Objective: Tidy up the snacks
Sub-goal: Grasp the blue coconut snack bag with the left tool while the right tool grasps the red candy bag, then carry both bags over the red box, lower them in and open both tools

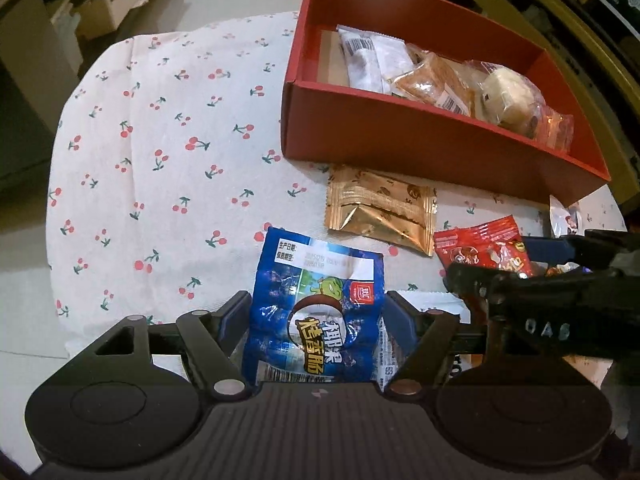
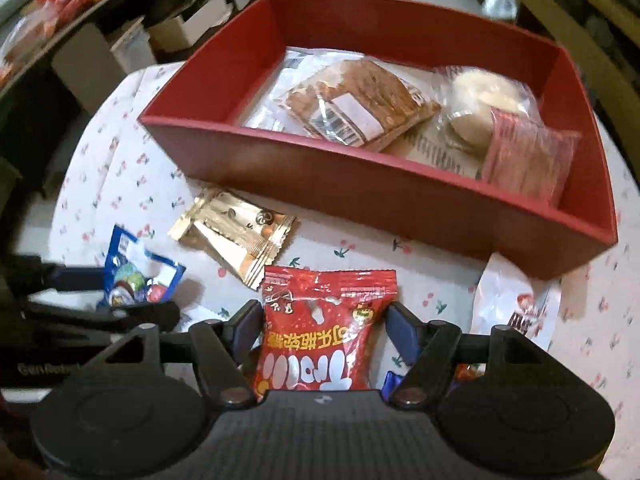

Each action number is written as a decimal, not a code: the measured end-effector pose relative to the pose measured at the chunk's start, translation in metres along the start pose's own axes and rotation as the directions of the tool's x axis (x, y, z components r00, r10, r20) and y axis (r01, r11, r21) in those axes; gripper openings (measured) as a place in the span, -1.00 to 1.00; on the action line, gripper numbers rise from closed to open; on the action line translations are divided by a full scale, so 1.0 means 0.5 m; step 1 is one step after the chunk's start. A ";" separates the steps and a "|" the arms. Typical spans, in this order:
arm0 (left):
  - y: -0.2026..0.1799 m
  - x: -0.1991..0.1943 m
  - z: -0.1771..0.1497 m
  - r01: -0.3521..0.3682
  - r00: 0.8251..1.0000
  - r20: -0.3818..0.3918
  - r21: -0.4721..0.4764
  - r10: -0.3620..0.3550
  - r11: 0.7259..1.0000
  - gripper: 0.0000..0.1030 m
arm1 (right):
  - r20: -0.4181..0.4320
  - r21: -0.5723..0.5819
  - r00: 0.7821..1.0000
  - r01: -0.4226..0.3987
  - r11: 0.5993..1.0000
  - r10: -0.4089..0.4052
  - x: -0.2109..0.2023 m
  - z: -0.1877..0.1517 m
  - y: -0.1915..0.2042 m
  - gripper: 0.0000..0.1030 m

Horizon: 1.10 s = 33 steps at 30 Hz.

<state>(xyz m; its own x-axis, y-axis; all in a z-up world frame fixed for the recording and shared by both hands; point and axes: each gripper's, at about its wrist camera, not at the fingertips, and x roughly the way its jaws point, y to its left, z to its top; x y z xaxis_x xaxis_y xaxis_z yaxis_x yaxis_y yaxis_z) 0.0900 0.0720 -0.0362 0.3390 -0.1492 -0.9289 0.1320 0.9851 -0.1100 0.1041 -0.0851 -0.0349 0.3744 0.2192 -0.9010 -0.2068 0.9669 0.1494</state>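
A blue snack packet (image 1: pixel 316 312) sits between the pads of my left gripper (image 1: pixel 318 312), which is shut on its two sides. The right wrist view shows that same blue packet (image 2: pixel 136 276) crumpled in the left gripper (image 2: pixel 132 292) at the lower left. My right gripper (image 2: pixel 325 316) is shut on a red candy packet (image 2: pixel 324 332), both pads against its edges. From the left wrist view, the right gripper (image 1: pixel 492 260) reaches in from the right with the red packet (image 1: pixel 480 248). Both packets are just in front of the red box (image 1: pixel 400 140) (image 2: pixel 360 184).
The red box holds several wrapped pastries (image 2: pixel 352 108) and a pale bun (image 2: pixel 480 96). A gold packet (image 1: pixel 380 208) (image 2: pixel 236 228) lies on the cherry-print cloth (image 1: pixel 160 140) in front of the box. A white packet (image 2: pixel 516 304) lies at the right. Cardboard boxes and shelves stand beyond the table.
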 end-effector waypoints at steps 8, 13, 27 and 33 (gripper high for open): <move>-0.018 0.004 -0.017 -0.056 0.998 0.010 0.015 0.056 0.998 0.62 | 0.033 -0.083 0.999 0.037 0.996 -0.035 -0.011 -0.017 0.005 0.06; -0.045 0.004 -0.024 -0.121 0.992 0.029 0.068 0.119 0.990 0.46 | 0.058 -0.078 0.998 0.019 0.997 -0.015 -0.034 -0.025 0.000 0.04; -0.051 -0.054 -0.001 -0.016 0.996 0.089 -0.027 0.019 0.999 0.45 | 0.147 -0.028 0.988 -0.033 0.999 0.037 -0.101 -0.012 -0.023 0.03; -0.085 -0.114 0.014 -0.011 0.988 0.155 -0.030 0.016 0.999 0.45 | 0.208 0.022 0.978 -0.040 0.999 0.035 -0.159 -0.019 -0.041 0.03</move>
<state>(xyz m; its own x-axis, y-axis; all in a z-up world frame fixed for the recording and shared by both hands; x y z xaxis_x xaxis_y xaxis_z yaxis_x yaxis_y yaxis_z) 0.0717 0.0379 0.0240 0.4813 -0.1453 -0.8644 0.1006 0.9888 -0.1102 0.0703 -0.1237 0.0297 0.5469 0.2749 -0.7908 -0.2017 0.9600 0.1942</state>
